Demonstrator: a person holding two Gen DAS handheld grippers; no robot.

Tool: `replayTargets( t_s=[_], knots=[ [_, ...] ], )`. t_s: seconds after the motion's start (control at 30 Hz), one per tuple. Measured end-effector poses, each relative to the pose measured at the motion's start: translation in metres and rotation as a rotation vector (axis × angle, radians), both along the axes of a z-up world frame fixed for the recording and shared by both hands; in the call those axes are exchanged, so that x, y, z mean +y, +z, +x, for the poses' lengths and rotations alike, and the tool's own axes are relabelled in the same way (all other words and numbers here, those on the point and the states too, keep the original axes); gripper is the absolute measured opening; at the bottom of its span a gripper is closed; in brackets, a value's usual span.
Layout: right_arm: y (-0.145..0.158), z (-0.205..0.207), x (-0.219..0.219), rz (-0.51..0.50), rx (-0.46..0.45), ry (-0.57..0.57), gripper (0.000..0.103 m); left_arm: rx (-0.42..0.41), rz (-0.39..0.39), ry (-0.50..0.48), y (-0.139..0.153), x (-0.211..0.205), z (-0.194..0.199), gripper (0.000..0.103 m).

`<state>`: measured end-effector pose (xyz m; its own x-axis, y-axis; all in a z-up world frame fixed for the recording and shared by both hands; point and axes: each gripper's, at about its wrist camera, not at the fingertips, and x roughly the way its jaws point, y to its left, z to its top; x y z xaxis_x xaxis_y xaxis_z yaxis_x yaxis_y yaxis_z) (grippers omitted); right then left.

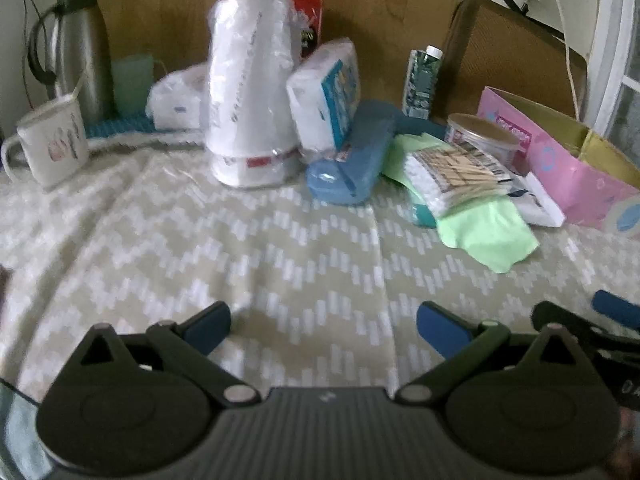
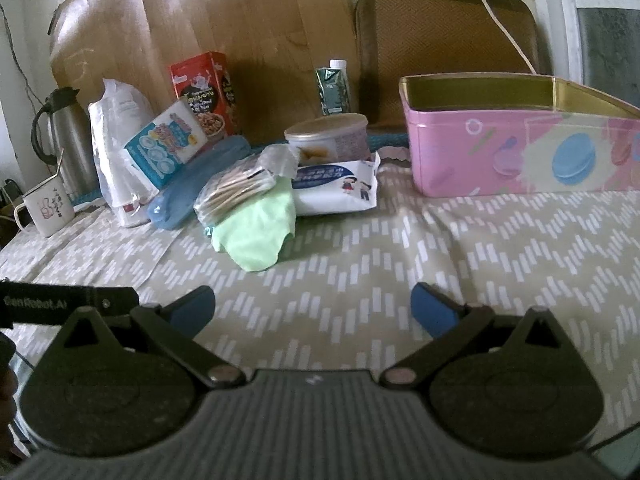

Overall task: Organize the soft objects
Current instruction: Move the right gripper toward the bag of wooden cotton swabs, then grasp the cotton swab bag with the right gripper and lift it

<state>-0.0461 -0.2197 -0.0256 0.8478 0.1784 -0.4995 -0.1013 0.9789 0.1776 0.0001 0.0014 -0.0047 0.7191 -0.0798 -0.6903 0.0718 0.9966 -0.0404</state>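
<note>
- Left gripper (image 1: 323, 330): jaws spread wide, holding nothing, above the zigzag-patterned cloth (image 1: 240, 248).
- Right gripper (image 2: 312, 310): jaws likewise spread and empty over the same cloth.
- Green cloth (image 2: 256, 228): lies crumpled beyond the fingers, under a cotton swab packet (image 2: 236, 192) and touching the white wipes pack (image 2: 336, 192).
- Pink tin box (image 2: 520, 152): open, to the right of the pile.
- Blue case (image 1: 352, 164), bagged white rolls (image 1: 250, 88), mug (image 1: 48, 148): further left.

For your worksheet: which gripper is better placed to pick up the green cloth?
Probably the right gripper: open, the green cloth lies nearly straight ahead, the pink tin beside it.
</note>
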Motion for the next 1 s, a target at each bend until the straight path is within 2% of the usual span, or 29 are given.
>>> replayTargets(
  t_s=[0.1,0.2,0.33,0.47,0.63,0.7,0.83,0.97,1.0],
  knots=[
    [-0.001,-0.001,0.005,-0.038,-0.005,0.005,0.103,-0.064,0.068,-0.001,0.000,-0.001,-0.012,0.103],
    [-0.001,0.000,0.007,-0.064,0.000,0.006,0.103,-0.104,0.090,-0.016,0.003,0.003,-0.015,0.103],
    [0.000,0.000,0.008,-0.060,-0.003,0.043,0.103,-0.140,0.087,-0.007,0.009,0.017,-0.013,0.103],
    [0.005,-0.003,0.013,-0.069,-0.036,0.094,0.102,-0.153,0.048,-0.001,0.015,0.030,-0.011,0.103],
    [0.017,0.005,0.018,-0.096,-0.084,0.147,0.075,-0.148,0.001,-0.023,0.015,0.035,-0.010,0.099],
    [0.026,0.015,0.018,-0.088,-0.094,0.163,0.070,-0.149,-0.015,-0.030,0.016,0.035,-0.010,0.098],
    [0.042,0.047,0.016,-0.069,-0.121,0.150,0.070,-0.147,-0.050,-0.033,0.018,0.038,-0.013,0.096],
    [0.046,0.088,0.011,0.010,-0.052,0.167,0.069,-0.144,-0.078,-0.031,0.020,0.043,-0.016,0.096],
    [0.043,0.093,0.012,0.024,-0.021,0.179,0.056,-0.148,-0.082,-0.031,0.021,0.045,-0.017,0.096]
  ],
)
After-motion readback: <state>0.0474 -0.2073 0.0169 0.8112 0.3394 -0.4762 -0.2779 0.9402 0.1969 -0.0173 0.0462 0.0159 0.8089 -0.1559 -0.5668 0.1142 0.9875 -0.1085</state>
